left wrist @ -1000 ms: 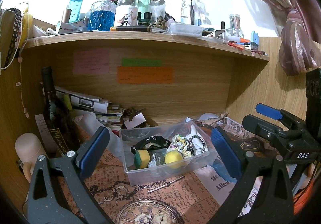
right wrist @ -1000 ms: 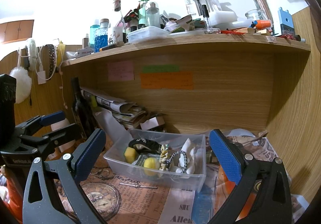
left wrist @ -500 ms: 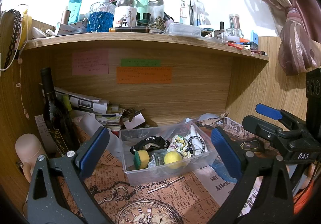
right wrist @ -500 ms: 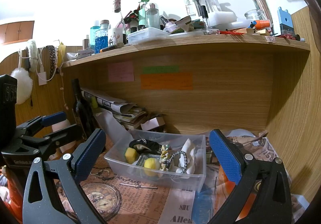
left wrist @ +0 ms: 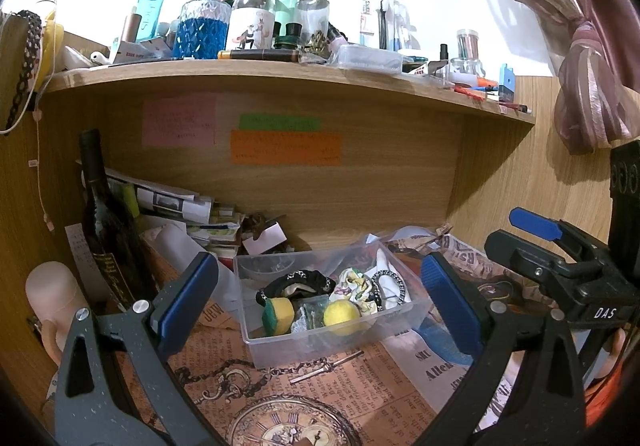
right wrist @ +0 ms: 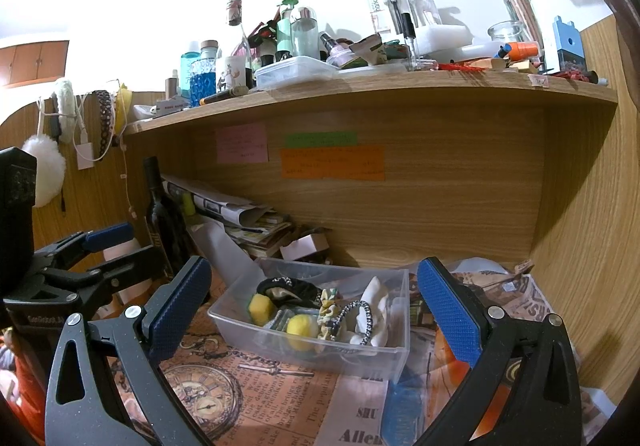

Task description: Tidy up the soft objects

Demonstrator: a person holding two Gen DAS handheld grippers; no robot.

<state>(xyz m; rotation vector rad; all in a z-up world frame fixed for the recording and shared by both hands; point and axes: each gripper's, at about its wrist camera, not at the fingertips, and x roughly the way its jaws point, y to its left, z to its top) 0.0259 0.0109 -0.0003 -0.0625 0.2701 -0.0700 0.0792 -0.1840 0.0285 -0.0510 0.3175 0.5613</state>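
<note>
Compared with one second ago, the scene is showing almost no change: both views are holding nearly the same framing, which suggests a pause before the next reach, with no item lifted. The left hand-held gripper (left wrist: pixel 316 300) is standing wide open and empty at lower centre of its view; the right hand-held gripper (right wrist: pixel 314 310) is likewise open and empty. The clear rectangular plastic bin (left wrist: pixel 256 342) is sitting on the printed paper covering the desk (left wrist: pixel 320 386), at frame centre. Inside are lying a yellow foam ball (left wrist: pixel 341 318), a yellow-green sponge block (left wrist: pixel 278 313), a black fabric scrunchie (left wrist: pixel 296 281) and a black-and-white beaded band (right wrist: pixel 358 316). Open room is lying in front of the bin; the tall dark glass bottle (left wrist: pixel 106 222) is limiting clearance at left, the wooden side panel (right wrist: pixel 580 226) at right.
</note>
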